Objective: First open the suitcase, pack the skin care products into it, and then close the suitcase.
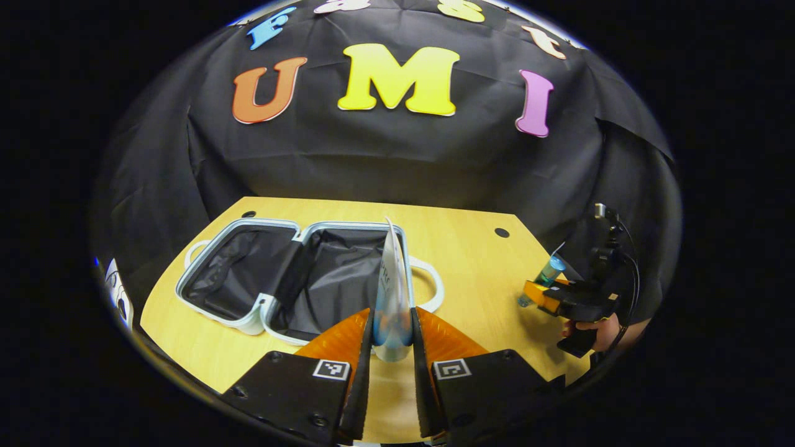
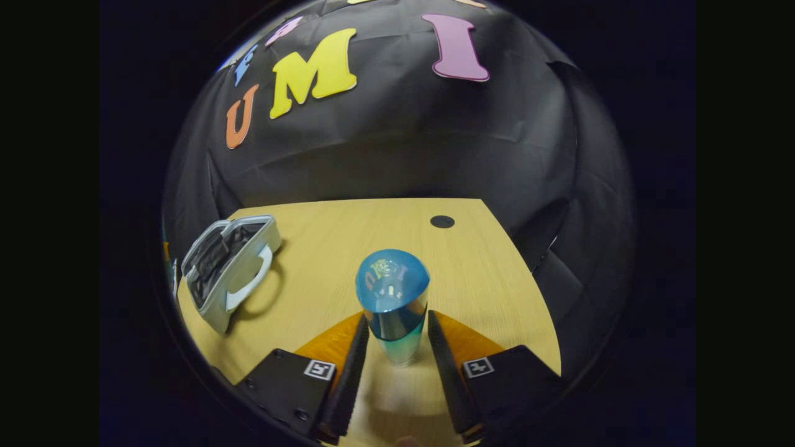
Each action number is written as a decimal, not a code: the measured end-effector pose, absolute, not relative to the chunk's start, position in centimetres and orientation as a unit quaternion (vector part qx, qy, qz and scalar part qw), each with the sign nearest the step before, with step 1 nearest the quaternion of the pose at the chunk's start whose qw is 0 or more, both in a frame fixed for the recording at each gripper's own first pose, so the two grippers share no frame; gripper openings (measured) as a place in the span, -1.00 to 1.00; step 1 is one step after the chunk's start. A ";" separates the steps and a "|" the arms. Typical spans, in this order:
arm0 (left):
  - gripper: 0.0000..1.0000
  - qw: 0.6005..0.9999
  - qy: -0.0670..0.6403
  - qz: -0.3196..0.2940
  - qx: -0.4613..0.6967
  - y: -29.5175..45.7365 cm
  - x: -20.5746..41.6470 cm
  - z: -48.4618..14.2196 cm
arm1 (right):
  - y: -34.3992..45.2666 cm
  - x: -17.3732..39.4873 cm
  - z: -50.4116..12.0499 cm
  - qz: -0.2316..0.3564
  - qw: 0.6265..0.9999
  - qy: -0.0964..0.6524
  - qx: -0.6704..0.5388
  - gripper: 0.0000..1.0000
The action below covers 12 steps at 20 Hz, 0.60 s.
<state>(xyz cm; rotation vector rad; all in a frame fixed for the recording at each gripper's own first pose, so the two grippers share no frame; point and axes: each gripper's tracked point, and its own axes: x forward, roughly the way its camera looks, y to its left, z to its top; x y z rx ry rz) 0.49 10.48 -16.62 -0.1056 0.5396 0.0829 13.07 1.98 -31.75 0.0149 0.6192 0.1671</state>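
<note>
A flat tube is pinched between the 2 fingers of the left gripper, both pads pressed on its sides, its crimped end standing up toward 12 o'clock. Just beyond it, from 10 to 12 o'clock, the suitcase is seen lying open on the wooden table, 2 black-lined halves and white handles on show. In the left gripper view the other tool is caught at 3 o'clock, a hand wrapped under it. In the right gripper view a bottle with a blue domed cap is held upright in the right gripper, teal body clamped by both fingers; the suitcase is placed well apart at 10 o'clock, seen edge-on
</note>
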 end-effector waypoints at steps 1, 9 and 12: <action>-0.30 0.961 0.266 0.047 -0.053 11.7 0.6 -16.3 | 2.0 13.2 -32.0 0.080 0.948 0.306 -0.001 -0.19; -0.31 0.929 0.360 -0.006 -0.079 16.7 3.5 -19.5 | 3.7 10.2 -27.7 0.114 0.939 0.323 0.039 -0.26; -0.32 0.895 0.432 -0.044 -0.102 17.8 5.2 -22.5 | 4.9 7.4 -23.7 0.157 0.923 0.341 0.084 -0.29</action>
